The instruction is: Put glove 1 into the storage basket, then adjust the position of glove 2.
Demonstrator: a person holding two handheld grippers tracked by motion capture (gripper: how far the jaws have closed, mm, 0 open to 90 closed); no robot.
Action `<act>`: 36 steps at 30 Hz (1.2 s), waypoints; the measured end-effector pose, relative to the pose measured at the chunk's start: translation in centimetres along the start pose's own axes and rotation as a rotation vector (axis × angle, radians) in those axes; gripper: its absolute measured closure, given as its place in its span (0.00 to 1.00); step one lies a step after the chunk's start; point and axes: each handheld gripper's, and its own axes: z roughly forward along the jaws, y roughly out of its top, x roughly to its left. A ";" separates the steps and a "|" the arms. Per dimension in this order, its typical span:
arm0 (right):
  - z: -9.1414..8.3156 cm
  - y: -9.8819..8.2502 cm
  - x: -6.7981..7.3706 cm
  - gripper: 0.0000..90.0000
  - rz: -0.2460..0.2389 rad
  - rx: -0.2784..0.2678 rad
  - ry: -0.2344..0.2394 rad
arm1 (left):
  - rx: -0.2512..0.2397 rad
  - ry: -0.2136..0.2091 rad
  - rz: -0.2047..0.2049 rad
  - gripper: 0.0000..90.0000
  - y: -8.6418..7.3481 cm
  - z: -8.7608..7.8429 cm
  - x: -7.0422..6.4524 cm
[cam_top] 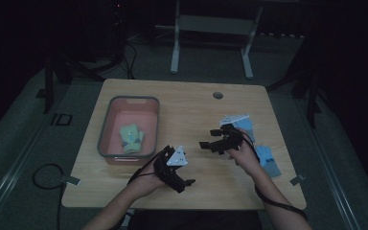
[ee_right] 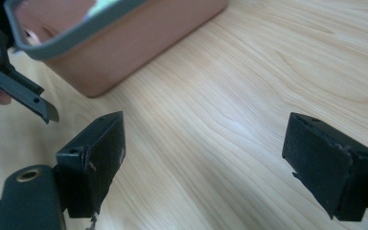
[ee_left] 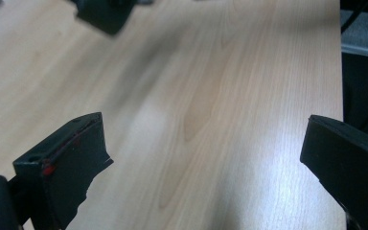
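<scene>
A pink bin with a grey rim (cam_top: 106,125) stands at the table's left, with a folded green cloth (cam_top: 132,139) inside. Pale blue cloths lie at the right, one (cam_top: 268,161) beside my right hand and one (cam_top: 247,126) behind it. My left gripper (cam_top: 189,184) hovers near the front edge, just right of the bin; its jaws (ee_left: 203,158) stand open over bare wood. My right gripper (cam_top: 207,138) points left toward the bin from the table's middle right, open, nothing between its jaws (ee_right: 203,153). The bin's corner (ee_right: 124,43) shows ahead of it.
The wooden table (cam_top: 191,105) has a round cable hole (cam_top: 217,95) at the back. A white metal stand (cam_top: 211,28) is on the floor beyond it. A black cable loop (cam_top: 43,177) lies on the floor at the left.
</scene>
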 end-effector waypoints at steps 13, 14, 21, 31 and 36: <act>-1.9 -3.5 -1.1 0.16 -0.037 0.022 -0.042 | 0.001 0.056 -0.039 0.02 -3.6 1.3 -0.5; -2.1 -3.8 -1.2 0.16 -0.034 0.020 -0.034 | -0.005 0.067 -0.047 0.02 -3.9 1.2 -0.5; -3.9 -5.7 -2.0 0.15 0.026 -0.019 -0.072 | -0.036 0.078 -0.093 0.02 -4.9 0.9 -0.2; -6.9 -6.3 -5.1 0.41 0.070 -0.043 -0.244 | -0.054 0.082 -0.116 0.02 -5.1 1.1 -0.2; -8.4 -6.3 -7.2 0.50 0.119 -0.035 -0.323 | -0.051 0.084 -0.117 0.02 -5.1 1.2 -0.2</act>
